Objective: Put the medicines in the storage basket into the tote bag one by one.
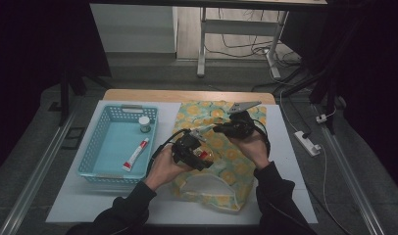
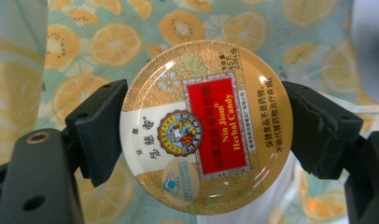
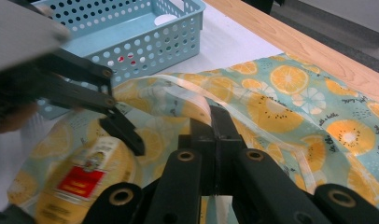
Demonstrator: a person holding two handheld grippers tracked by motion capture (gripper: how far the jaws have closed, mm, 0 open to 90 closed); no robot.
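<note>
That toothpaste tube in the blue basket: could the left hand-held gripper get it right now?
Probably not: the left hand-held gripper already grips a candy tin, though the tube lies uncovered.

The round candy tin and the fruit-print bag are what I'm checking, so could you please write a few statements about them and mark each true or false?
1. The left tool grips the round candy tin by its rim. True.
2. The candy tin lies in the blue basket. False: it is held above the fruit-print bag, outside the basket.
3. The right tool is shut on the bag's strap. True.
4. The blue basket holds nothing. False: a red and white tube and a small white-capped jar are in it.
5. The tin's label panel is blue. False: it is red.
</note>
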